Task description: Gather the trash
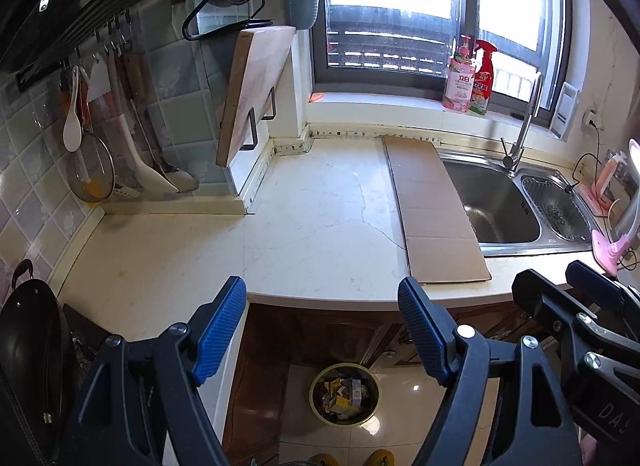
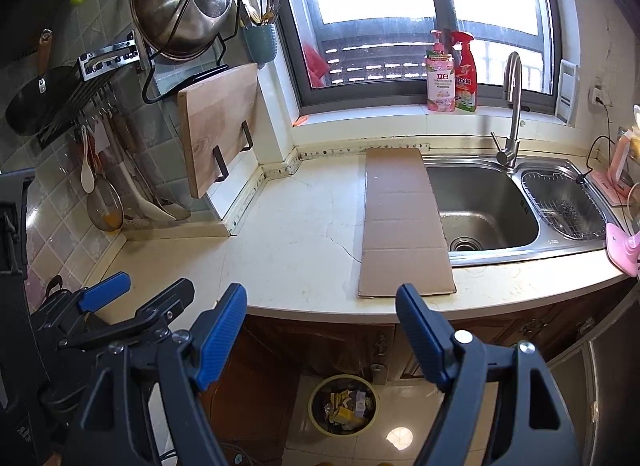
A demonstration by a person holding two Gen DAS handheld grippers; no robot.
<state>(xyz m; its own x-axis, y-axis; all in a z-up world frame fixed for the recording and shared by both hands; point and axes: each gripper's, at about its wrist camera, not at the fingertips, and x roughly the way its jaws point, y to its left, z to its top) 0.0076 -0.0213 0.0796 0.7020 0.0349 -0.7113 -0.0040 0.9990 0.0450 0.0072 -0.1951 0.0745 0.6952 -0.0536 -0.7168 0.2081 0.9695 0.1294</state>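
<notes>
**Both grippers empty above the filled trash bin**

We held the left gripper [image 1: 322,330] and the right gripper [image 2: 320,336] with their blue-padded fingers [image 1: 220,330] spread wide and nothing between them. In both wrist views the round trash bin [image 1: 345,394] stood on the tiled floor at lower centre of the frame, below the gap between the fingers and well apart from them, in front of the wooden cabinet. We saw it packed with small boxes and wrappers, mostly yellow and white.

We counted one flat cardboard sheet [image 2: 404,221] on the pale countertop [image 2: 296,242], its right edge overlapping the steel sink [image 2: 484,205]. The sink had two basins; the smaller right one held a wire basket. Two bottles [image 2: 450,73] stood on the windowsill at upper right.
</notes>
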